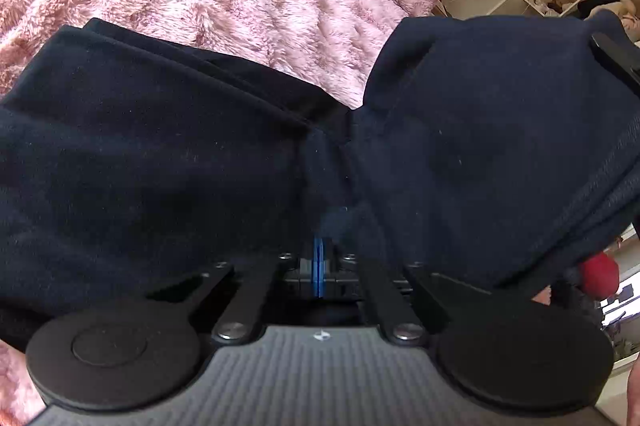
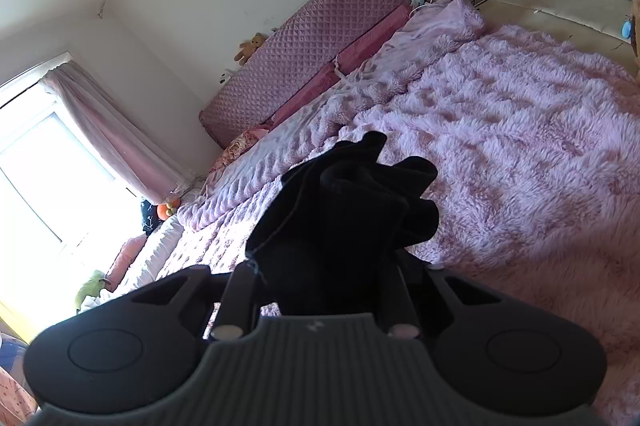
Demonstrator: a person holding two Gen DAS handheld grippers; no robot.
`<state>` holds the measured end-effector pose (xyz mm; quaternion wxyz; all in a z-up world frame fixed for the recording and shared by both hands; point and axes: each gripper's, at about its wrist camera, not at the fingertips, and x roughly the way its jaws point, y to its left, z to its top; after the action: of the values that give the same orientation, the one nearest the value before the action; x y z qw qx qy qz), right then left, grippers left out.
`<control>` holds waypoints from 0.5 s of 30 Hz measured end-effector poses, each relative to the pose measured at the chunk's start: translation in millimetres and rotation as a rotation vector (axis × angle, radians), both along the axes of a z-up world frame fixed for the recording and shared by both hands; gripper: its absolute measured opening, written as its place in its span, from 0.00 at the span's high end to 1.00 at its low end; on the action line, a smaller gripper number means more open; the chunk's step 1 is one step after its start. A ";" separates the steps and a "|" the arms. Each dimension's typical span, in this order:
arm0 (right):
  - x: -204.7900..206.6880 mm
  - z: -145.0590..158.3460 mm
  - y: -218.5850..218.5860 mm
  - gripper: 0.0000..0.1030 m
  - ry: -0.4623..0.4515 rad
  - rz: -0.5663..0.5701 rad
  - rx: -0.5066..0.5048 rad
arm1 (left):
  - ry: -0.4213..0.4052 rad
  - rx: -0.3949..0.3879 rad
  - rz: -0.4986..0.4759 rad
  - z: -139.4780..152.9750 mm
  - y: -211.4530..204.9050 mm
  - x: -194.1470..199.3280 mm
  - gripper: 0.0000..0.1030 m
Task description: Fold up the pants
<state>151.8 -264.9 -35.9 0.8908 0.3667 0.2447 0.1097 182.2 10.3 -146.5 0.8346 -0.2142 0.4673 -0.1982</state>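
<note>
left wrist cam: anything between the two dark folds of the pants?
Only bare pink fluffy blanket, narrowing in a wedge to where the left tongs pinch the pants. Shows in the left wrist view.

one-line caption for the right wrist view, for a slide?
Right hand-held gripper shut on bunched dark pants, held above a fluffy pink blanket on the bed.

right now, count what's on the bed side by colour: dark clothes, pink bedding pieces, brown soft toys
dark navy pants: 1
pink fluffy blanket: 1
pink quilted headboard cushion: 1
brown teddy bear: 1
total: 4
</note>
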 end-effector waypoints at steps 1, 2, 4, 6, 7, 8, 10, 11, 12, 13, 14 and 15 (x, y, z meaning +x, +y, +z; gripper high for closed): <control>-1.5 -0.4 1.8 0.86 0.003 0.000 0.000 | -0.003 0.004 -0.010 1.9 -0.8 -4.6 1.00; 1.0 -1.4 2.4 0.86 0.006 0.002 0.003 | -0.011 0.012 -0.029 3.8 -2.2 -9.1 1.00; 4.5 -2.1 3.1 0.86 0.009 0.008 0.010 | -0.072 0.094 -0.094 11.2 -10.7 -21.8 1.00; 6.3 -1.8 3.6 0.86 0.010 0.016 0.006 | -0.123 0.169 -0.151 17.9 -14.4 -29.1 1.00; 4.7 -1.9 3.4 0.86 0.011 0.021 0.008 | -0.110 0.140 -0.147 20.8 -7.4 -27.0 1.00; 4.2 -2.1 1.8 0.86 0.009 0.025 0.012 | -0.080 0.076 -0.123 23.5 3.7 -22.1 0.99; 2.1 -2.9 -4.5 0.86 0.004 0.029 0.021 | -0.048 -0.077 -0.041 29.1 29.4 -9.8 0.97; 0.1 -3.3 -8.4 0.86 0.006 0.026 0.026 | -0.060 -0.106 -0.006 32.6 35.2 -4.7 0.96; -1.8 -3.7 -12.3 0.86 0.008 0.022 0.030 | -0.067 -0.109 0.003 34.4 35.8 2.0 0.96; -3.7 -4.1 -15.8 0.86 0.009 0.018 0.036 | -0.060 -0.115 -0.007 33.1 33.6 9.3 0.96; -5.3 -4.4 -18.9 0.86 0.010 0.012 0.038 | -0.037 -0.135 -0.021 28.5 30.3 15.0 0.96; -6.1 -4.2 -20.7 0.86 0.012 0.006 0.036 | 0.003 -0.170 -0.036 20.8 26.2 20.4 0.96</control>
<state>145.7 -285.6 -40.1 0.8823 0.3826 0.2492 0.1146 202.6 36.4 -125.7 0.8089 -0.2764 0.4536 -0.2518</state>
